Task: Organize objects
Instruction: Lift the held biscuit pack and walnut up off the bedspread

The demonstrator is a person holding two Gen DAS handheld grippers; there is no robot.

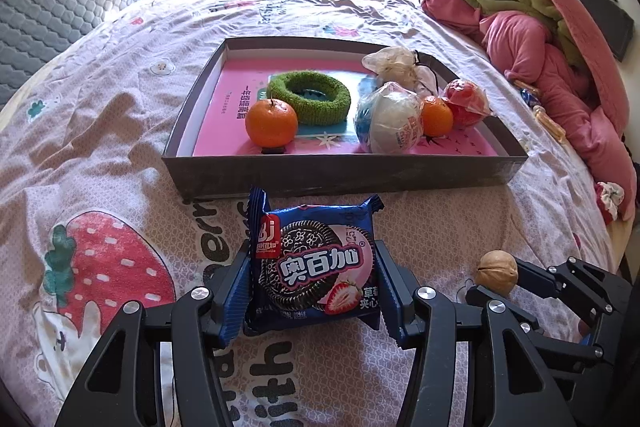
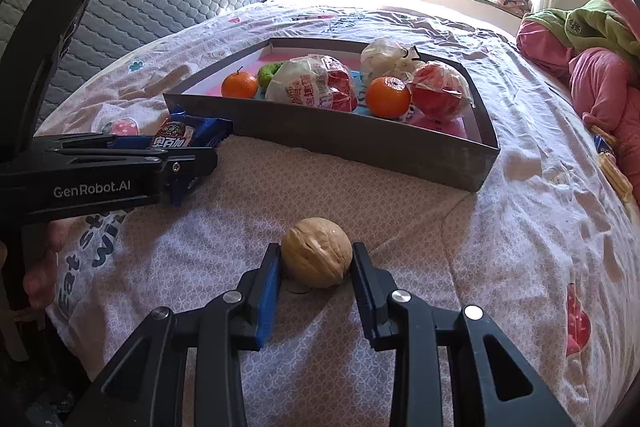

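The cookie packet (image 1: 314, 267) is clamped in the left gripper (image 1: 312, 291) and the walnut (image 2: 317, 251) is pinched in the right gripper (image 2: 316, 279), both on the bed before the tray (image 2: 360, 143). Each should be lifted clear of the tray's near wall before release.

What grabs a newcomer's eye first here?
The blue cookie pack clamped in the left tool, just before the tray on the bed. Beside it, the right tool pinches a walnut. Behind, two oranges glow in the tray.
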